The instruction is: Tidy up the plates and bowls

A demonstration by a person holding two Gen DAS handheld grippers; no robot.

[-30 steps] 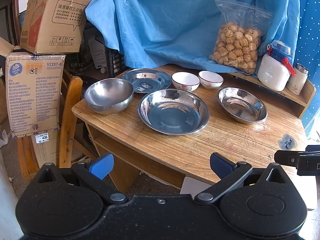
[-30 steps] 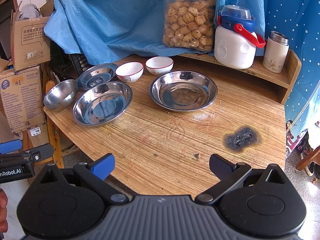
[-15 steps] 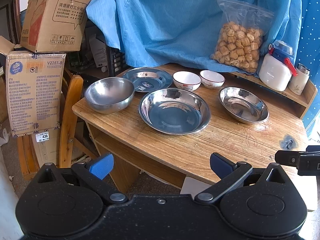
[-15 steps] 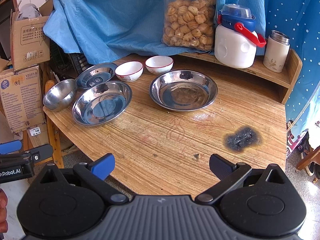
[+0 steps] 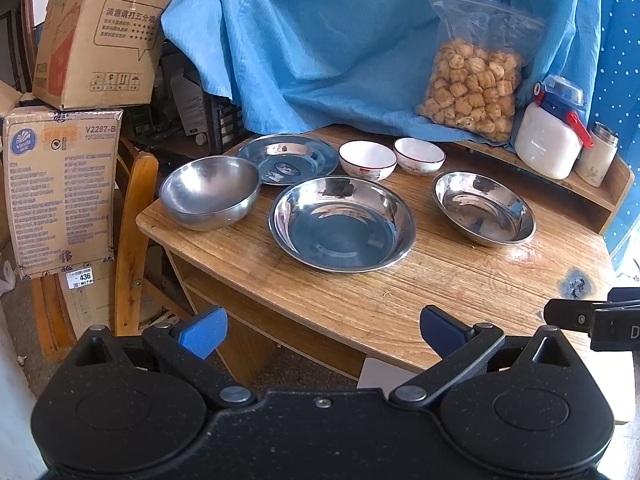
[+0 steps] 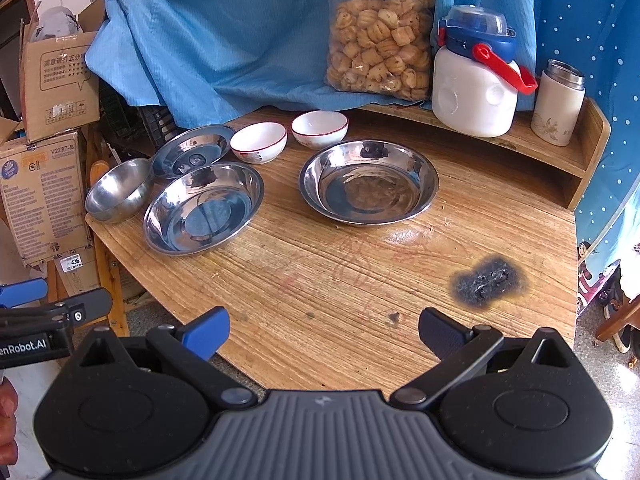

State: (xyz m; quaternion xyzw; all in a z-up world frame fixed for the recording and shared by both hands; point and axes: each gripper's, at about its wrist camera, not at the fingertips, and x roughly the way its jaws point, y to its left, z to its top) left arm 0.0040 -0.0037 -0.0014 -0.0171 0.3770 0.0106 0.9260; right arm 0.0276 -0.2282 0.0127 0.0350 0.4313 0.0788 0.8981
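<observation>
On the wooden table (image 5: 400,300) stand a deep steel bowl (image 5: 210,192) at the left corner, a flat steel plate (image 5: 287,159) behind it, a large steel dish (image 5: 342,224) in the middle, a second steel dish (image 5: 484,208) to the right, and two white red-rimmed bowls (image 5: 367,159) (image 5: 419,155) at the back. The same pieces show in the right wrist view: bowl (image 6: 119,190), plate (image 6: 192,156), dishes (image 6: 204,208) (image 6: 368,182), white bowls (image 6: 259,142) (image 6: 319,128). My left gripper (image 5: 322,330) is open and empty, short of the table's front edge. My right gripper (image 6: 324,330) is open and empty over the front edge.
A bag of snacks (image 6: 378,44), a white jug with a blue lid (image 6: 476,80) and a flask (image 6: 559,104) stand on the raised back shelf. Cardboard boxes (image 5: 60,184) and a wooden chair (image 5: 132,240) stand left of the table. A burn mark (image 6: 488,282) marks the tabletop.
The left wrist view has shifted slightly, with the table contents drifting a little right and down. The right gripper has hardly moved. Both stay open.
</observation>
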